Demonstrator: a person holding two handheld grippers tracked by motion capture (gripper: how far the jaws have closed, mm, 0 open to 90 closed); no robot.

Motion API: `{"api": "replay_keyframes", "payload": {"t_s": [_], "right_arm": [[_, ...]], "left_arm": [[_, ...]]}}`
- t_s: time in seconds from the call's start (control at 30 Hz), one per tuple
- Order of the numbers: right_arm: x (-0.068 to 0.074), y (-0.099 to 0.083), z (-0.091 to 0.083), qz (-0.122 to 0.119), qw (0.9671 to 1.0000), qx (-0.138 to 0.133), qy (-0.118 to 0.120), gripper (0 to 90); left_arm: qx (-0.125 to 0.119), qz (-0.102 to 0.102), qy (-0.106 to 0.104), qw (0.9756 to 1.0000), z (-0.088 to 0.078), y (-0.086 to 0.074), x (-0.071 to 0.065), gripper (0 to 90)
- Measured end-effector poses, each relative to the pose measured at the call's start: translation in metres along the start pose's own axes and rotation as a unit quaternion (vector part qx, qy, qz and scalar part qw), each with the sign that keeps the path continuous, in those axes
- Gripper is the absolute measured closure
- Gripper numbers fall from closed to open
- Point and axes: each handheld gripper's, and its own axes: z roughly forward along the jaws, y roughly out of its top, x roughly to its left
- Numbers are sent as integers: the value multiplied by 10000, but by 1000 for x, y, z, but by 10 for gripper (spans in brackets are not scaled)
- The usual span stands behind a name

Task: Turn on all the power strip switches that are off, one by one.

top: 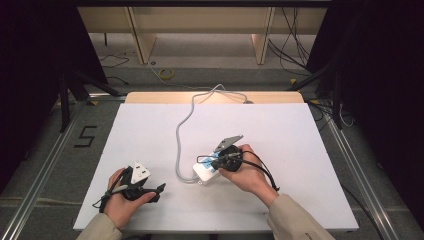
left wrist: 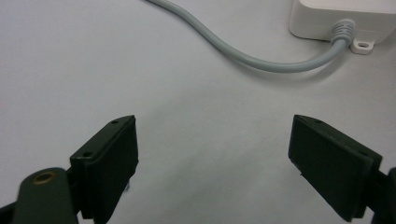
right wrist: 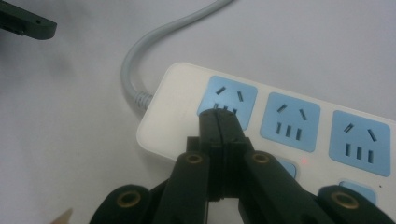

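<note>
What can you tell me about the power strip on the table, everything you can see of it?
The power strip is a white, plastic-looking block with rounded corners, lying flat on the white table. Three light blue socket panels show on top, with more blue patches and a small red dot below them. A grey cord leaves one end through a ribbed sleeve and curves away; a small mounting tab sits beside it. The right gripper, fingers shut, rests its tip at the end socket.

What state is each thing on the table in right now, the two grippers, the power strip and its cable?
Left gripper: open, empty, over bare table.
Right gripper: shut, empty, tips at the end socket.
Power strip: lying flat, blue sockets up, no plug in the three visible sockets.
Grey cable: attached to the strip, curving loosely across the table.
</note>
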Motion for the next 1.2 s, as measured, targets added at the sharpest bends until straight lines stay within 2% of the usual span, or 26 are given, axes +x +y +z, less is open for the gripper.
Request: {"api": "replay_keyframes", "payload": {"t_s": [0.13, 1.2], "right_arm": [[0, 1, 2, -65, 10000, 30, 17, 900], [1, 3, 11, -116, 9995, 292, 11, 900]], "left_arm": [[-5, 1, 1, 10000, 0, 0, 0, 157], [-21, 17, 9, 10000, 0, 0, 0, 157]]}}
